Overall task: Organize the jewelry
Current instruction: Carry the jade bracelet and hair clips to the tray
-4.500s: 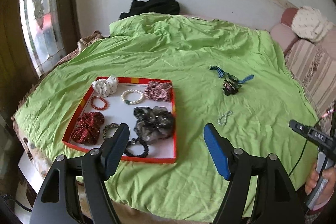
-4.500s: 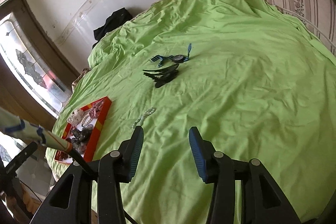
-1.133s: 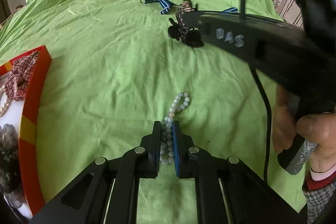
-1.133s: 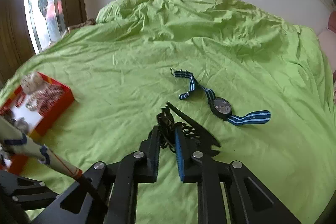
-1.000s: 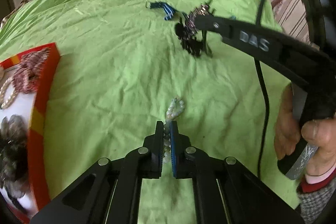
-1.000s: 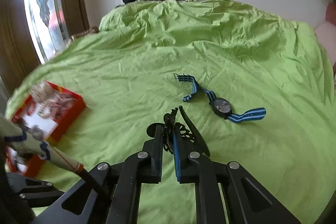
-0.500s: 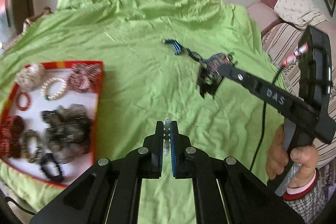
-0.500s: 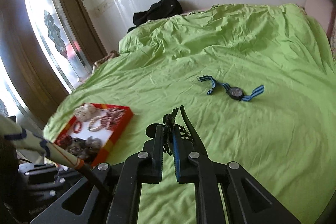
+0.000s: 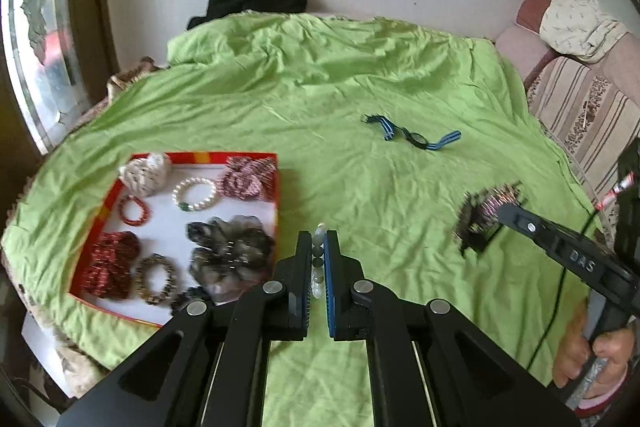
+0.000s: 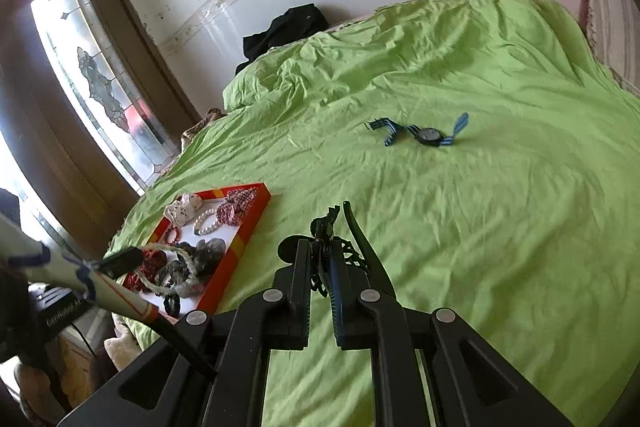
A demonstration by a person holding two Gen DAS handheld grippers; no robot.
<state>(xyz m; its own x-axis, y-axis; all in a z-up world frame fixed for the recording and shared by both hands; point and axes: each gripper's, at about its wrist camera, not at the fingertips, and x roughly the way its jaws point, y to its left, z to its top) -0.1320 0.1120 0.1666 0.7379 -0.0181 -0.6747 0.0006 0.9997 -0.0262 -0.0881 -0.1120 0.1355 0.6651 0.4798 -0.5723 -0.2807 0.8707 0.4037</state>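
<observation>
At nine o'clock in our left wrist view sits the red tray (image 9: 273, 187) on the green bedspread (image 9: 360, 99), holding a white pearl bracelet (image 9: 194, 193), a red bead bracelet (image 9: 134, 211), a white scrunchie (image 9: 146, 169), a pink checked scrunchie (image 9: 246, 181), a grey scrunchie (image 9: 232, 251) and a dark red scrunchie (image 9: 110, 267). At the centre, our left gripper (image 9: 317, 259) is clenched on a pale bead bracelet (image 9: 319, 239), lifted above the bedspread just beside the tray's right edge. At one o'clock a blue striped watch (image 9: 416, 138) lies flat on the bedspread, well apart from the tray. At three o'clock our right gripper (image 9: 502, 213) carries a dark hair clip (image 9: 482, 215) in the air.

In the right wrist view, the tray (image 10: 240, 239) lies at nine o'clock, and at the centre the right gripper (image 10: 321, 259) is clamped on the hair clip (image 10: 360, 231), whose long black prongs stick out past the fingertips. The watch (image 10: 430, 135) rests at one o'clock.
</observation>
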